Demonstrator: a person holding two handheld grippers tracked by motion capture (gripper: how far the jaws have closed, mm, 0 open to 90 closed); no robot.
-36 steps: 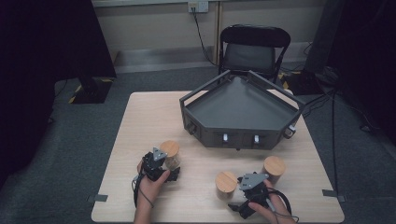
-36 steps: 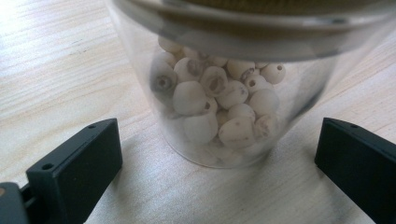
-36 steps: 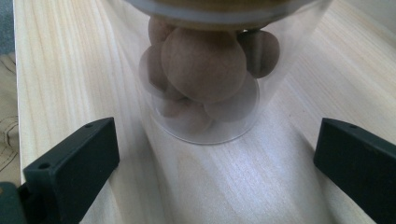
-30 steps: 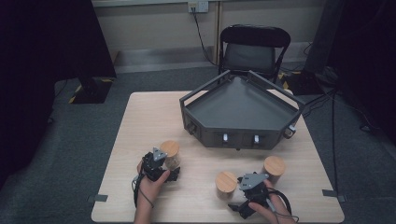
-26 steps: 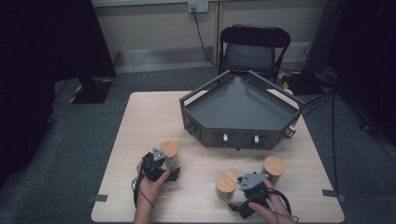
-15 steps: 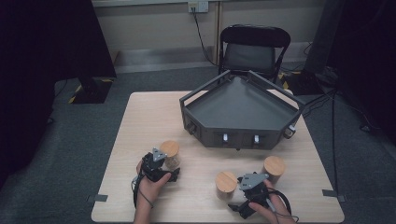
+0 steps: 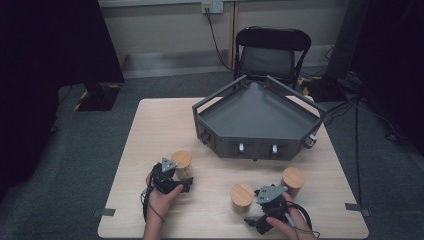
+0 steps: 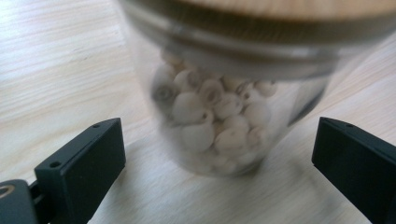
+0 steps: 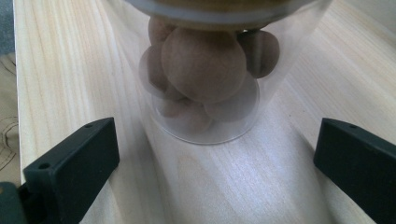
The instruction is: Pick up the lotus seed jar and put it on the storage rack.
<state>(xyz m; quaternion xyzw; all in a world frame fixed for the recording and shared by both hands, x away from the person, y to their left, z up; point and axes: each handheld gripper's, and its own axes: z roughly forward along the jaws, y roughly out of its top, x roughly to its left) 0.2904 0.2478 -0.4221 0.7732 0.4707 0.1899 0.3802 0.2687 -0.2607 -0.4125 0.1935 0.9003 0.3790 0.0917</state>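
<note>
A: High view: three lidded jars on table (image 7: 150, 130), near edge. Left gripper (image 7: 172, 177) at left jar (image 7: 182, 165)?

B: Yes, jaws spread, jar between, untouched. Right gripper (image 9: 210, 186) spread too, facing middle jar (image 9: 208, 70).

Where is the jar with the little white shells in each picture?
High view: the shell jar stands at the table's front left, right ahead of the left gripper.
Left gripper view: the same jar is at the centre, close up, between the open jaws and touching neither.
Right gripper view: not this jar; that one holds brown balls.
Shared landmark: the pale wooden table and the jar's wooden lid.
</note>
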